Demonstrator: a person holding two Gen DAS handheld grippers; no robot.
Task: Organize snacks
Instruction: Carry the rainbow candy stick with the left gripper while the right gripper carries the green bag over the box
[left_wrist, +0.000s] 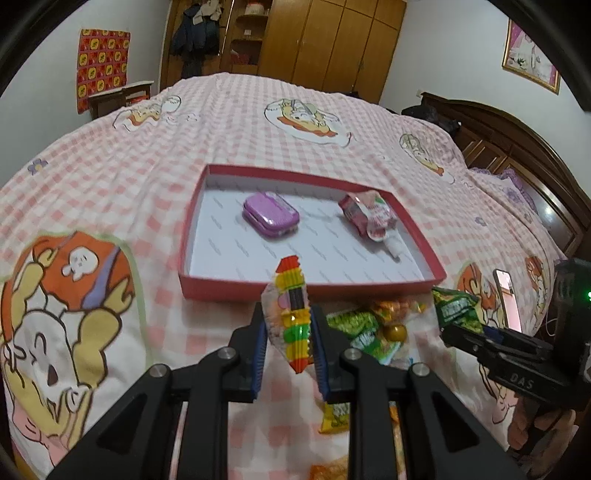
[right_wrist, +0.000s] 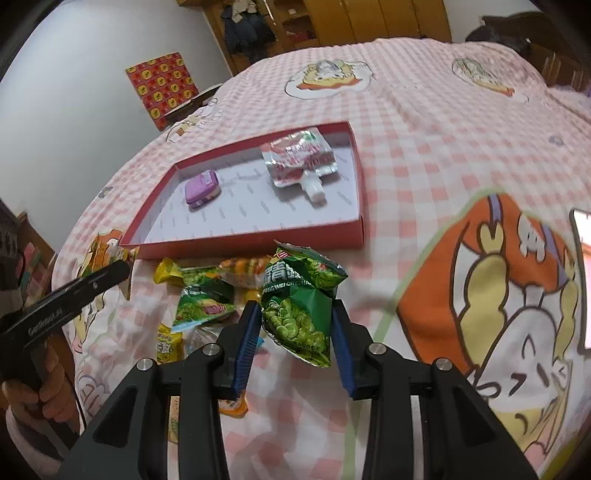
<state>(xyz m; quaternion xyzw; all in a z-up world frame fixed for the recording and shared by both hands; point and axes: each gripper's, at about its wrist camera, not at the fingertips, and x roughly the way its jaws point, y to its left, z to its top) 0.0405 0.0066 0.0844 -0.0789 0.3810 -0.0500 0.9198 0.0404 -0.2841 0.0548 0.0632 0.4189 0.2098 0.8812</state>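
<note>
My left gripper (left_wrist: 287, 314) is shut on a striped rainbow candy packet (left_wrist: 292, 314), held above the bedspread just in front of the red tray (left_wrist: 310, 286). My right gripper (right_wrist: 293, 306) is shut on a green pea snack bag (right_wrist: 301, 306), lifted over the snack pile (right_wrist: 207, 295). From the left wrist view the right gripper (left_wrist: 448, 330) shows at the right with that green bag (left_wrist: 456, 306). The tray (right_wrist: 258, 242) holds a purple tin (left_wrist: 270, 214) (right_wrist: 202, 188) and a red drink pouch (left_wrist: 369, 214) (right_wrist: 299, 157).
Loose snacks (left_wrist: 365, 325) lie on the pink checked bedspread (left_wrist: 147, 177) below the tray's near edge. A phone (left_wrist: 506, 297) lies on the bed at the right. A wooden headboard (left_wrist: 524, 155) and wardrobe (left_wrist: 332, 40) stand beyond. A person's hand (right_wrist: 40, 387) holds the left gripper's handle.
</note>
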